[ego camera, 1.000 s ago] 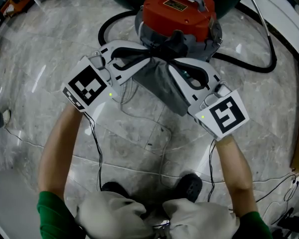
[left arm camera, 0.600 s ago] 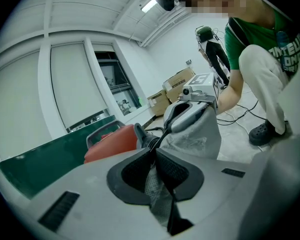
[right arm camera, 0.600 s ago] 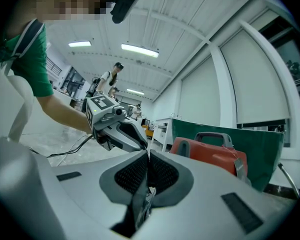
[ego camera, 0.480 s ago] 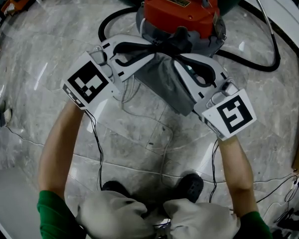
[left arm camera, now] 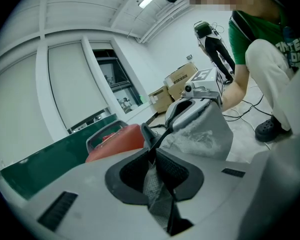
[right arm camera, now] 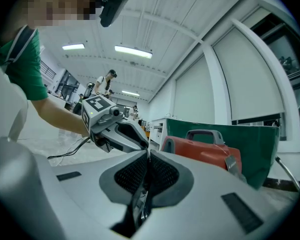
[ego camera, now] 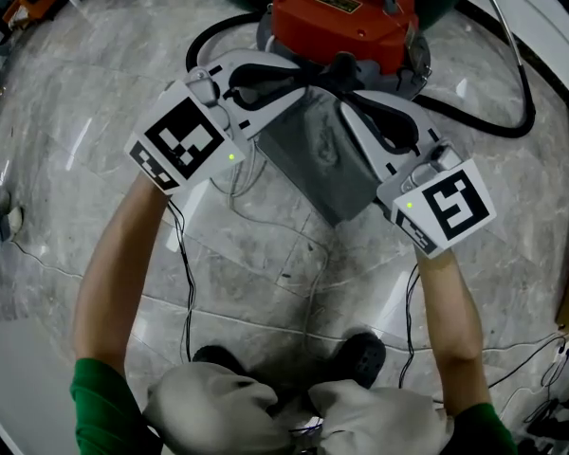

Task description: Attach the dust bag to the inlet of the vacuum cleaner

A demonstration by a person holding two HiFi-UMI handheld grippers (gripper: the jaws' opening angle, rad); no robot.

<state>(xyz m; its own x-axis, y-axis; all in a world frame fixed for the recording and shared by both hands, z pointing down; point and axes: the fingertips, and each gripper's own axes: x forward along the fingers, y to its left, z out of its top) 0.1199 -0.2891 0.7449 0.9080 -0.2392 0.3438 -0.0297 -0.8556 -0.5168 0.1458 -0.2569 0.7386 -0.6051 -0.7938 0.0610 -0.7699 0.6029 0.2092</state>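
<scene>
Right now the left gripper point(ego camera: 299, 79) sits in the upper left of the head view. The right gripper point(ego camera: 351, 93) sits at the middle right. Both have their fingers point(left arm camera: 135, 171) squeezed tight on the top of the grey dust bag point(ego camera: 324, 154), one from each side. Grey cloth is pinched between the dark pads.

The bag hangs in the middle of the frame, over the marble floor point(ego camera: 266, 254). It is just in front of the red vacuum cleaner point(ego camera: 341, 12) at the top. Its top is right by the black inlet point(ego camera: 344, 67), but I cannot tell if it is on. A black hose point(ego camera: 498, 129) curls round the vacuum cleaner.
</scene>
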